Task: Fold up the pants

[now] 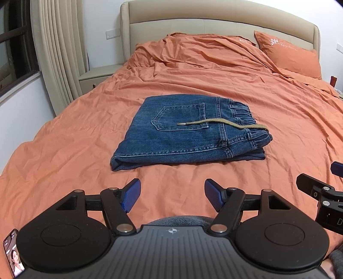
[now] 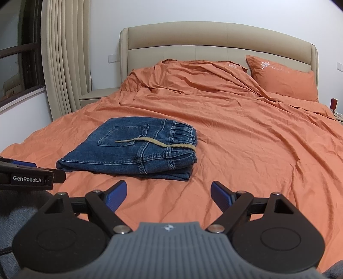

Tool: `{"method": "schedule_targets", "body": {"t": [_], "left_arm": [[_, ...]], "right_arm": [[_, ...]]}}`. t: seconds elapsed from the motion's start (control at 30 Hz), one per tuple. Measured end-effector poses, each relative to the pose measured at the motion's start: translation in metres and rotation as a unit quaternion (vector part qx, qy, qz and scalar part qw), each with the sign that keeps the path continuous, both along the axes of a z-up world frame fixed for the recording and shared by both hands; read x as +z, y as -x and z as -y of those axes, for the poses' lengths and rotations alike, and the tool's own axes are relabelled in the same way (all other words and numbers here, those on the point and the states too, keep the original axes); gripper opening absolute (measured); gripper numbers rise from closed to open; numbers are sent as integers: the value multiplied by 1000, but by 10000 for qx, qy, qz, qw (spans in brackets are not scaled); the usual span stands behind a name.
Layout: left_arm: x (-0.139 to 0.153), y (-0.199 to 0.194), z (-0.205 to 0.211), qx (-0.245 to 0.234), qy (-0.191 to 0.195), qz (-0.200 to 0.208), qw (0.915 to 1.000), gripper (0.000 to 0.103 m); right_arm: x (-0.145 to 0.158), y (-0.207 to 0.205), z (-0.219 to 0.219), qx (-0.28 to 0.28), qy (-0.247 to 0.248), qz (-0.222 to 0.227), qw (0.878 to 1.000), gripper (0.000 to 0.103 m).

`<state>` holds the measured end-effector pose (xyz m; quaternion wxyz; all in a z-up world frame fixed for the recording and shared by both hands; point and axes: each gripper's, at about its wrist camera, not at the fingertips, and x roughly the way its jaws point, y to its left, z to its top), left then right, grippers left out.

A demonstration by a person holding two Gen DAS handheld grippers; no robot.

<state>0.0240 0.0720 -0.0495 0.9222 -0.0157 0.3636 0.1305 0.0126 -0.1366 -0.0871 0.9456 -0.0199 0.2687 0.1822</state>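
Observation:
Blue denim pants (image 1: 188,133) lie folded into a compact stack on the orange bed sheet (image 1: 75,139), back pocket up, waistband to the right. A tan drawstring (image 1: 225,124) lies across the top. They also show in the right wrist view (image 2: 133,152). My left gripper (image 1: 172,194) is open and empty, held back from the pants' near edge. My right gripper (image 2: 169,194) is open and empty, near and to the right of the pants. Each gripper shows at the edge of the other's view.
A beige headboard (image 1: 214,19) stands at the far end, with an orange pillow (image 1: 291,58) at the back right. A nightstand (image 1: 96,75), curtains (image 1: 57,49) and a window are at the left. A phone (image 1: 12,253) lies at the bottom left.

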Motion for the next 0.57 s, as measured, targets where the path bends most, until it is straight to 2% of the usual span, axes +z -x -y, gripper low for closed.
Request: {"method": "schedule_targets", "body": {"t": [0.57], "left_arm": [[-1,0,2,-112,-85,7,9999,81]], "right_arm": [[0,2,-2,33,29,-15,10000,82]]}}
